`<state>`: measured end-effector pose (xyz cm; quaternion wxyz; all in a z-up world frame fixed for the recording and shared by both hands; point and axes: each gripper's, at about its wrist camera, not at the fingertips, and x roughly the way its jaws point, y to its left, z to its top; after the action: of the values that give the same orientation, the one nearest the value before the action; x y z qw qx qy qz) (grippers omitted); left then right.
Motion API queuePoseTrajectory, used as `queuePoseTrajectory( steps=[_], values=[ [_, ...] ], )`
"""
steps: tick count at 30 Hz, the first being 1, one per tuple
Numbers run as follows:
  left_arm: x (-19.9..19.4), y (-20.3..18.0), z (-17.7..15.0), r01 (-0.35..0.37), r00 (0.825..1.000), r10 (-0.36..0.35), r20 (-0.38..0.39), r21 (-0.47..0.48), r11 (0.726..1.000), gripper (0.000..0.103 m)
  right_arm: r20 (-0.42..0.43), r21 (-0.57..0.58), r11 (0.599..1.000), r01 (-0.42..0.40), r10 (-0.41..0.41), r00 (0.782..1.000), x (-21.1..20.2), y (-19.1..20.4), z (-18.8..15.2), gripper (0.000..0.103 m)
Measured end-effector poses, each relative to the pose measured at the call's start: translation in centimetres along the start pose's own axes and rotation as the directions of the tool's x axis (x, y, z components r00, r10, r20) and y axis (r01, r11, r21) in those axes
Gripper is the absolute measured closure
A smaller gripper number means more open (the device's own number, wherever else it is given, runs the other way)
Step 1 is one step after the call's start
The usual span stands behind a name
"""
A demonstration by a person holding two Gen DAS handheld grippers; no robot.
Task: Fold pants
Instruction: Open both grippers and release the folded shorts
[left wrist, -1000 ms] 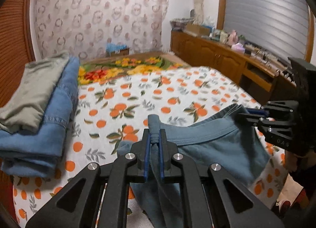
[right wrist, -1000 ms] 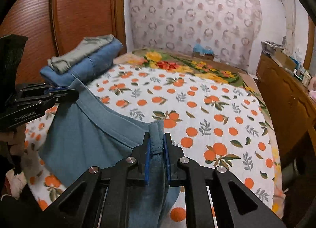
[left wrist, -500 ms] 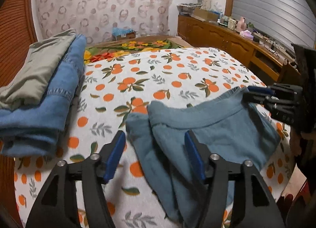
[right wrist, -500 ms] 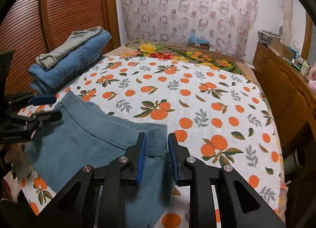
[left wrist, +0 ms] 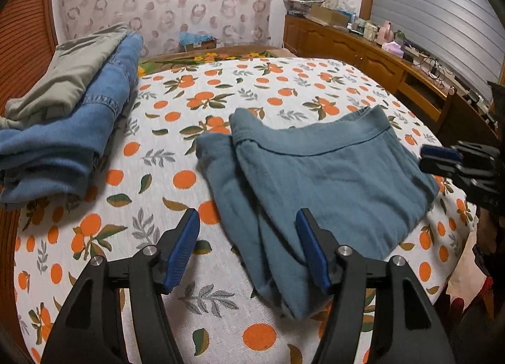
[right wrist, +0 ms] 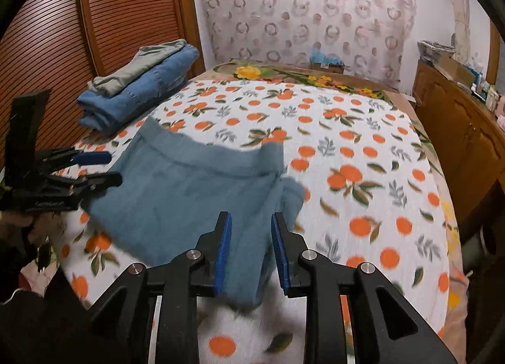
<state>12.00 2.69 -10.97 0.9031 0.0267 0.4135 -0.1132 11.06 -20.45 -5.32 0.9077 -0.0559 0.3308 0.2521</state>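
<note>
Between my left gripper's [left wrist: 249, 248] wide-spread blue pads and my right gripper's [right wrist: 249, 252] parted ones, nothing is held. Just beyond both, the teal pants [left wrist: 318, 181] lie folded on the orange-print bedspread [left wrist: 176, 193], waistband away from me. I judge them soft, light and limp; I'd pinch the stacked corners at the waistband seam, not one loose layer.

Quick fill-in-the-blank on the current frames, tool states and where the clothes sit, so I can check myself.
1. The left tool is ____, holding nothing.
2. The teal pants lie on the ____ bedspread.
3. In the folded stack, the olive-grey garment lies on top of the ____.
4. The right tool is ____.

Missing words: open; orange-patterned; jeans; open
</note>
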Motion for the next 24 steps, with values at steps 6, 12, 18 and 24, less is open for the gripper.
queuePoseTrajectory(
  steps=[6, 12, 18, 24],
  values=[
    [0.4, 0.1, -0.4, 0.002, 1.0, -0.002, -0.007, -0.004, 1.0, 0.039, -0.027, -0.005, 0.999, 0.04, -0.04, 0.999, -0.6, -0.2, -1.5, 0.076],
    [0.5, 0.1, -0.5, -0.001, 1.0, 0.001, -0.001, -0.005, 1.0, 0.038, -0.058, 0.052, 0.998, 0.041, -0.038, 0.998, -0.1, -1.3, -2.2, 0.076],
    [0.6, 0.0, -0.7, 0.001, 1.0, -0.001, 0.006, -0.009, 1.0, 0.038, -0.046, 0.047, 0.998, 0.034, -0.032, 0.998, -0.3, -1.1, -1.9, 0.075],
    [0.6, 0.0, -0.8, 0.0, 1.0, 0.0, 0.006, -0.009, 1.0, 0.038, -0.036, 0.032, 0.999, 0.028, -0.027, 0.999, -0.3, -0.9, -1.2, 0.056]
  ],
)
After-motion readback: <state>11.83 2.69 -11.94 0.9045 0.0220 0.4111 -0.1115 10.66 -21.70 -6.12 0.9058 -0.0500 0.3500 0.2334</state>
